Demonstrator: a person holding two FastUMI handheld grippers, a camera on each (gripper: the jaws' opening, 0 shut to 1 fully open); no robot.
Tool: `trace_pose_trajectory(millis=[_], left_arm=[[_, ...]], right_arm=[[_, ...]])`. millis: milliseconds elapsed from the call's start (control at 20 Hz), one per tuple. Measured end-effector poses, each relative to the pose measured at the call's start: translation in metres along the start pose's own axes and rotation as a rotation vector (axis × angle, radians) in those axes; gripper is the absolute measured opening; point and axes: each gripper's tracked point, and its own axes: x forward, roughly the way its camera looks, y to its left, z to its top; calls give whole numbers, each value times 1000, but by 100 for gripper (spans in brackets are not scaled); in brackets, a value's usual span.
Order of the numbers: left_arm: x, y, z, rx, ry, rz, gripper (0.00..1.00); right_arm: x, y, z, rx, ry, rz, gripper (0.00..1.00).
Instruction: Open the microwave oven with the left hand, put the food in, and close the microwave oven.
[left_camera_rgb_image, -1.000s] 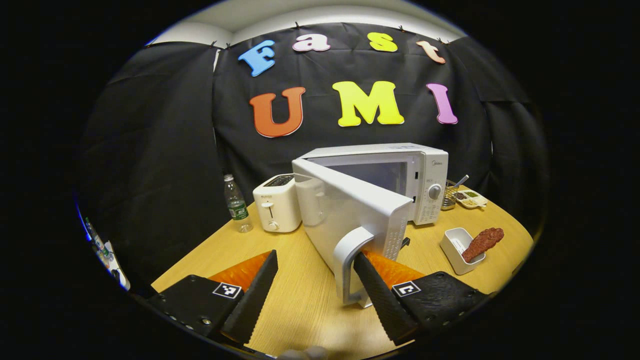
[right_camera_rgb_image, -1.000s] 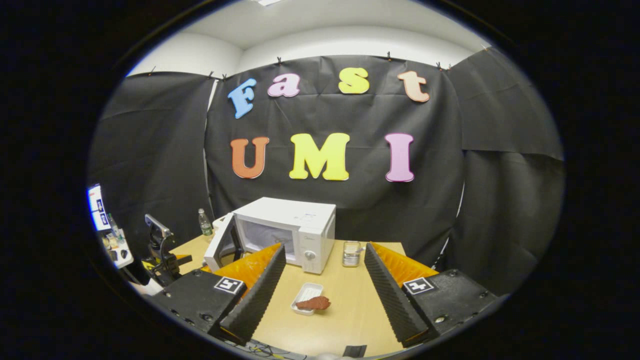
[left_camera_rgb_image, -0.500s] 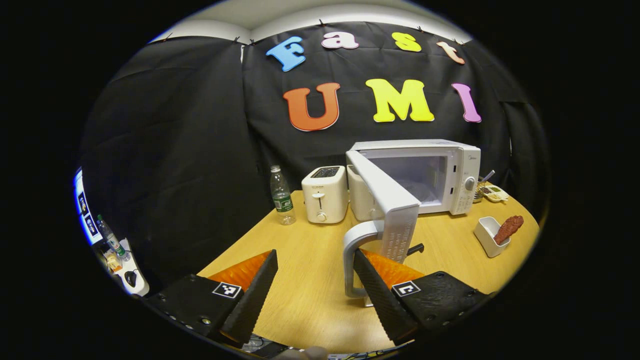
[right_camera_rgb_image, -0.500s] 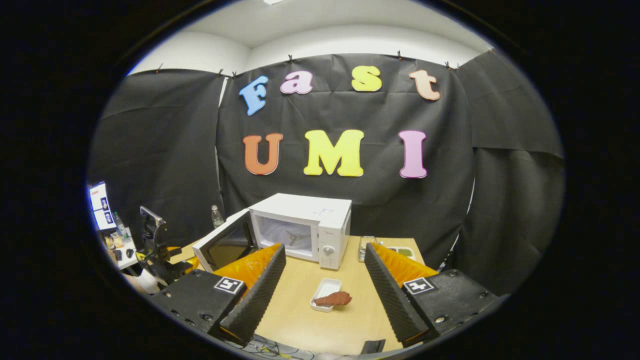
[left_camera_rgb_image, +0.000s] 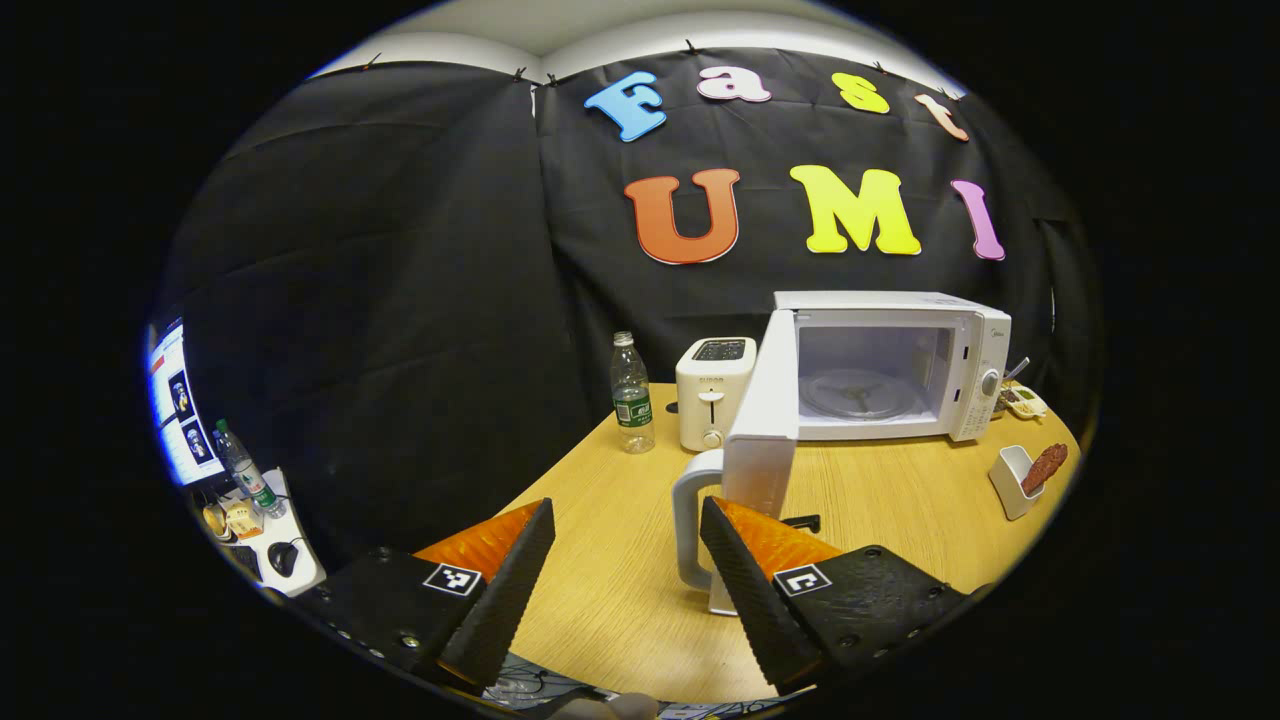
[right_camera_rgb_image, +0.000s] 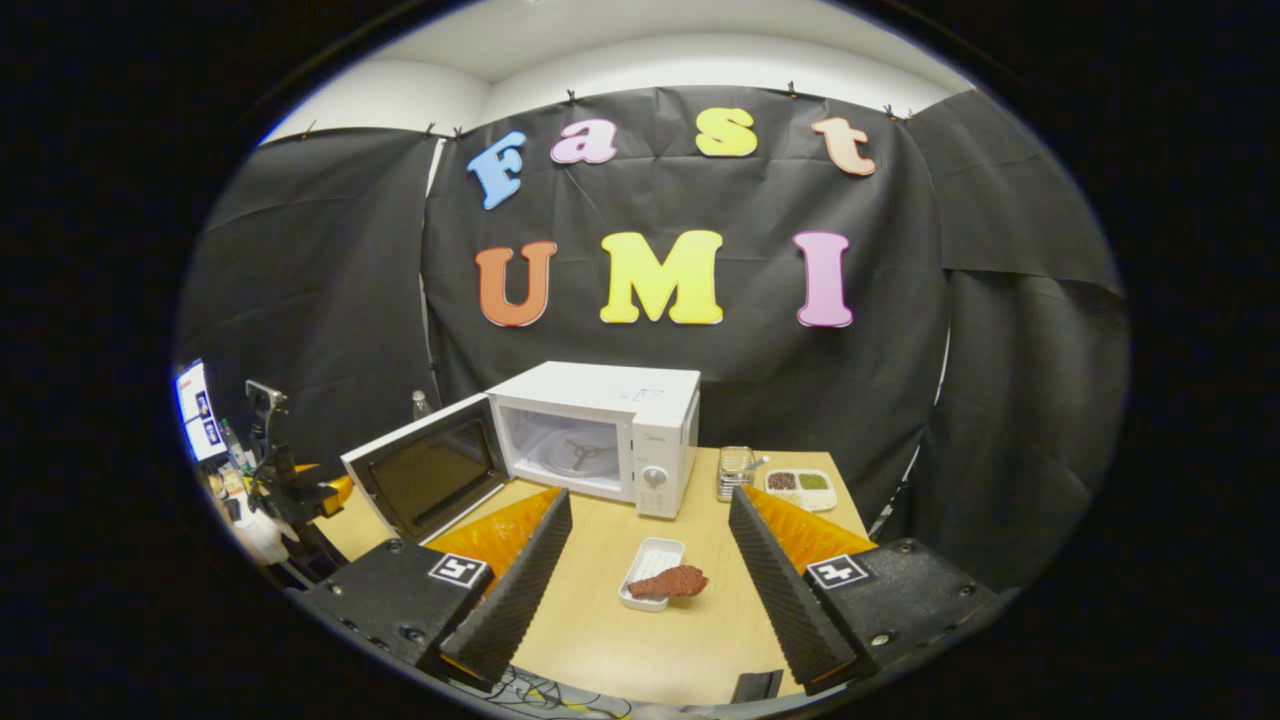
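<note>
**Q:** Jaws first: how are they being held on each side?

**A:** On the left gripper (left_camera_rgb_image: 620, 560) the jaws are being held spread, and one finger is being hooked inside the door handle (left_camera_rgb_image: 686, 520); nothing is being pinched. On the right gripper (right_camera_rgb_image: 648, 560) the jaws are likewise being held spread and empty, hovering above the bench (right_camera_rgb_image: 640, 640).

**Q:** Where is the food being kept?

**A:** A reddish-brown piece of food (right_camera_rgb_image: 668, 582) is being carried by a small white tray (right_camera_rgb_image: 645, 565), which is sitting on the bench in front of the microwave (right_camera_rgb_image: 610, 425). Part of it is overhanging the tray's rim.

**Q:** How is the microwave being presented?

**A:** Its door (right_camera_rgb_image: 430, 478) is being held wide open, and the turntable inside is being shown bare.

**Q:** How is the food expected to handle?

**A:** It is being judged light and probably soft, with a rough, uneven surface. The tray is being judged stiff, light and smooth. A grasp across the tray's narrow width, on its raised rim, is being judged the safer hold.
</note>
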Motion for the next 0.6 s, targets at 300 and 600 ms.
trace_pose_trajectory(millis=[300,600], left_arm=[[-40,-53,15,-29,-5,-69,92],[-55,-124,64,-40,-34,-119,93]], right_arm=[[56,-38,-82,131,176,86,96],[130,-48,-166,385,438,283,82]])
